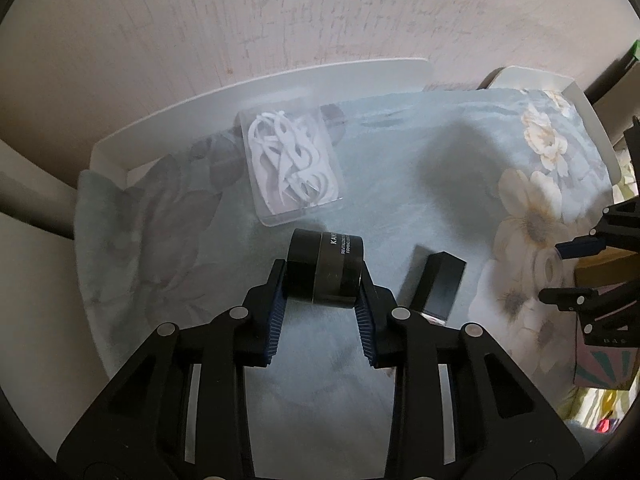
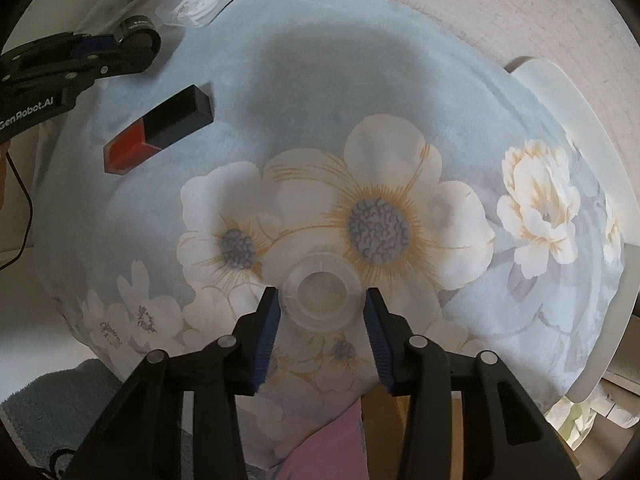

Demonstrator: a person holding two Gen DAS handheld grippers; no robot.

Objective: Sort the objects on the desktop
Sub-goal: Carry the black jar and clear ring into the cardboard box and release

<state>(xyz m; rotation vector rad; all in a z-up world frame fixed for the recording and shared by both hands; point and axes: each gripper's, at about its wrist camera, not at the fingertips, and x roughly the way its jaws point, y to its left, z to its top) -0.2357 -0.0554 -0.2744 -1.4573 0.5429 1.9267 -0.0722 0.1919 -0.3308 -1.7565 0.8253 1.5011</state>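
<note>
The work surface is covered by one pale blue flowered cloth (image 2: 320,80), which is bordered by white tray walls: one long wall (image 1: 260,84) at the far edge in the left wrist view and one curved wall (image 2: 580,128) at the right edge in the right wrist view. A wide bare stretch of cloth is left open at the centre.

One clear box of white floss picks (image 1: 294,166) is placed near the far wall. One black and red rectangular case (image 2: 160,132) is laid flat on the cloth, apart from the box.

One black jar (image 1: 326,268) is pinched on both sides by the fingers of the left gripper (image 1: 324,284).

One clear tape roll (image 2: 322,298) is set flat between the fingers of the right gripper (image 2: 322,300); the left pad is seen at its rim, but contact at the right pad cannot be told.
</note>
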